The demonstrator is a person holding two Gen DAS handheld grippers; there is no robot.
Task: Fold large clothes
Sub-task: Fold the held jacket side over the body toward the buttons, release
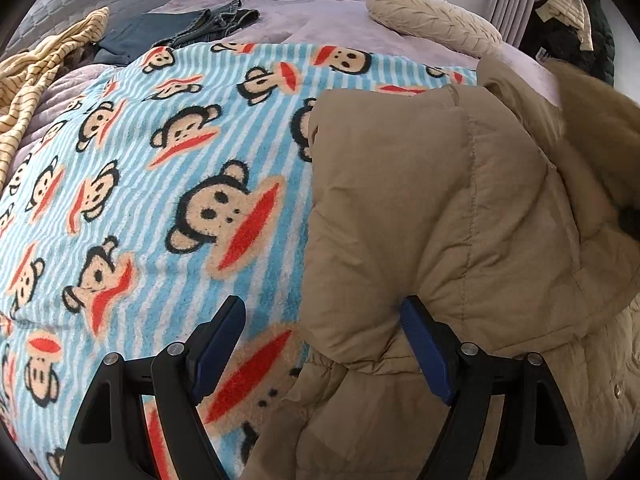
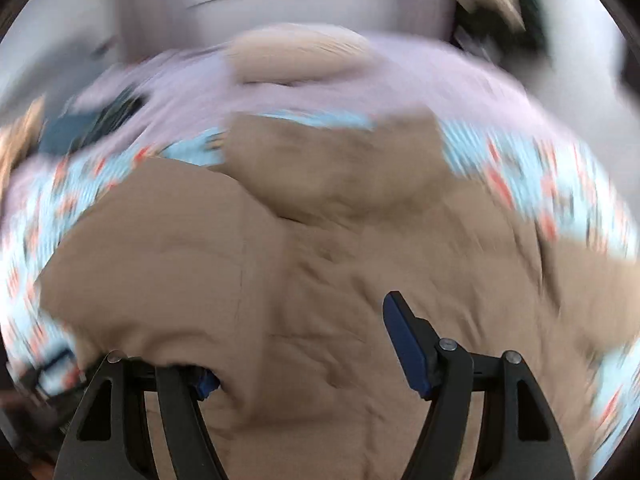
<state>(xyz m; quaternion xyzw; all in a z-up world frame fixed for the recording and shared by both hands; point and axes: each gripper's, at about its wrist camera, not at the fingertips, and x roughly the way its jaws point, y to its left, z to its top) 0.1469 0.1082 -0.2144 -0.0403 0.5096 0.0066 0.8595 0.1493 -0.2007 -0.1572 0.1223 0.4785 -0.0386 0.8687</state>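
Tan padded coat looked bulky, soft, springy; best pinched at folded sleeve edge. Left gripper and right gripper both stood spread, empty.

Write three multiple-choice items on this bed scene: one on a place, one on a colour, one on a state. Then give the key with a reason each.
1. Where does the tan padded coat lie?
A. on the monkey-print blanket
B. on a chair
C. on the floor

2. What colour are the blanket's stripes?
A. green and black
B. light blue and white
C. red and yellow

3. How do the left tongs stand?
A. shut on the coat
B. shut on the blanket
C. open

Key: A, the coat rests on the blanket with print showing around it; B, blue and white bands run under the monkey faces; C, both pads stand wide apart, pressing nothing.
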